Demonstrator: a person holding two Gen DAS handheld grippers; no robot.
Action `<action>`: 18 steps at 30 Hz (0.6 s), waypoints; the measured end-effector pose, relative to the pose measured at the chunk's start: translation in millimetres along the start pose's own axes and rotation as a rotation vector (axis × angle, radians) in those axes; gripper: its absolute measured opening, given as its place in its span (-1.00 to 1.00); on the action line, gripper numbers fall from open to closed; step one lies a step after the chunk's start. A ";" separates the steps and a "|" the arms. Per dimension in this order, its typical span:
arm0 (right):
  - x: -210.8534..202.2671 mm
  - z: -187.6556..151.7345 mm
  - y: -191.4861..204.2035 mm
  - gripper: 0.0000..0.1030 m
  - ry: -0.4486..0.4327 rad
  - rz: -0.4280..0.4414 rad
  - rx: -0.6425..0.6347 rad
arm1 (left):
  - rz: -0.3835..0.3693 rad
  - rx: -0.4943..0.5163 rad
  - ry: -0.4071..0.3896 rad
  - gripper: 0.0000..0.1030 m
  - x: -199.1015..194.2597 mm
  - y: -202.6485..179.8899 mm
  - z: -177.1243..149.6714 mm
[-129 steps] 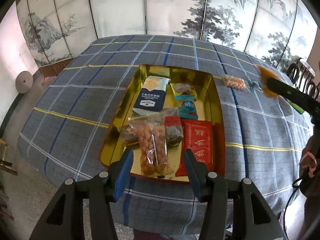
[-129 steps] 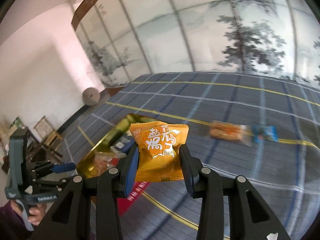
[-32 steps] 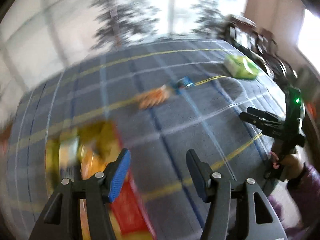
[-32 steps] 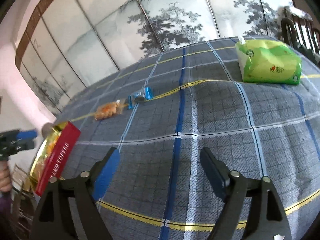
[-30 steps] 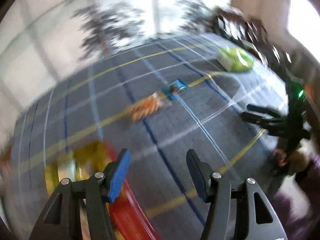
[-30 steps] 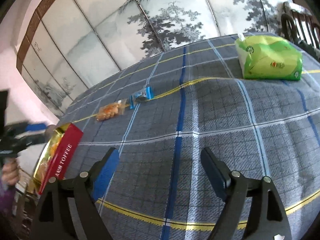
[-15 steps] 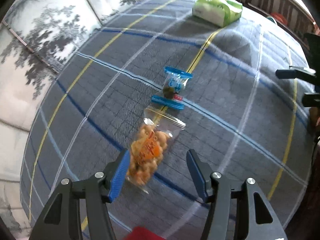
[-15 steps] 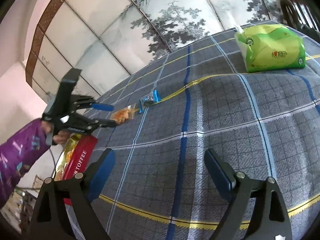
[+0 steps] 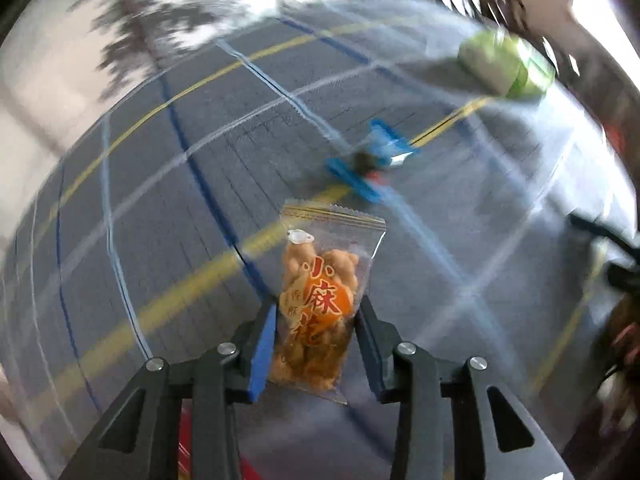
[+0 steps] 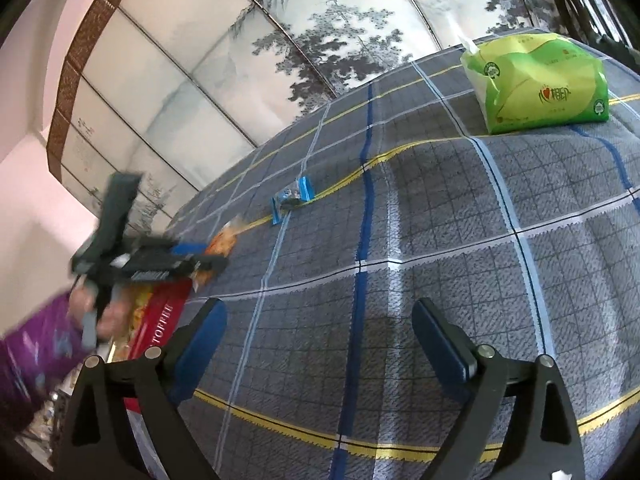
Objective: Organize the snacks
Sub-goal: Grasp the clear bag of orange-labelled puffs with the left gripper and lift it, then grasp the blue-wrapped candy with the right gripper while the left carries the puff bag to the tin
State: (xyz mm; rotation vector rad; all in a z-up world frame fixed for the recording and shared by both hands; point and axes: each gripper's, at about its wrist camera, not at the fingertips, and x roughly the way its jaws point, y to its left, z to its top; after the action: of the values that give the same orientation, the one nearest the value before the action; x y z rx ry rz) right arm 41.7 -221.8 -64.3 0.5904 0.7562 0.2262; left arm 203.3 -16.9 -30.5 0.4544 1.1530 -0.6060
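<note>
One clear packet of fried dough twists [image 9: 316, 304] is sitting between your left gripper [image 9: 316, 344] fingers [image 9: 262, 350], which are closing on its lower half; squeeze across the flat sides, gently, so the twists are not crushing, and lift clear of the plaid counter [image 9: 160, 200] before heading for the tin. The blue-wrapped candy [image 9: 370, 162] is lying just beyond.

In the right wrist view, your right gripper [image 10: 320, 344] is opening wide, holding nothing; the red toffee tin [image 10: 160, 320] is waiting at the counter's left edge.

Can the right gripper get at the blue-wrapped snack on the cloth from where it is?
Probably yes. The right gripper is empty, its jaws opening, and only bare checked tablecloth lies between it and the blue-wrapped snack. The left gripper works off to the side.
</note>
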 end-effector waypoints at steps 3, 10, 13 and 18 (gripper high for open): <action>14.1 11.6 1.3 0.79 0.067 0.027 -0.026 | -0.037 -0.149 -0.024 -0.25 -26.5 -17.1 -29.0; 71.8 61.9 65.6 0.79 0.125 0.015 -0.412 | -0.092 -0.367 -0.105 -0.25 -76.1 -48.3 -81.8; 108.5 76.8 76.7 0.79 0.179 -0.007 -0.469 | -0.071 -0.397 -0.129 -0.25 -87.4 -48.0 -88.4; 150.9 81.8 81.9 0.78 0.204 -0.083 -0.487 | -0.025 -0.426 -0.160 -0.25 -103.2 -40.2 -101.6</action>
State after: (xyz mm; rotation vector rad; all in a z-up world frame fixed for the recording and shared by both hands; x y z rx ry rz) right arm 207.8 -129.4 -57.1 0.0743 0.8826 0.3838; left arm 76.9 37.3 30.0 0.0264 1.0982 -0.3940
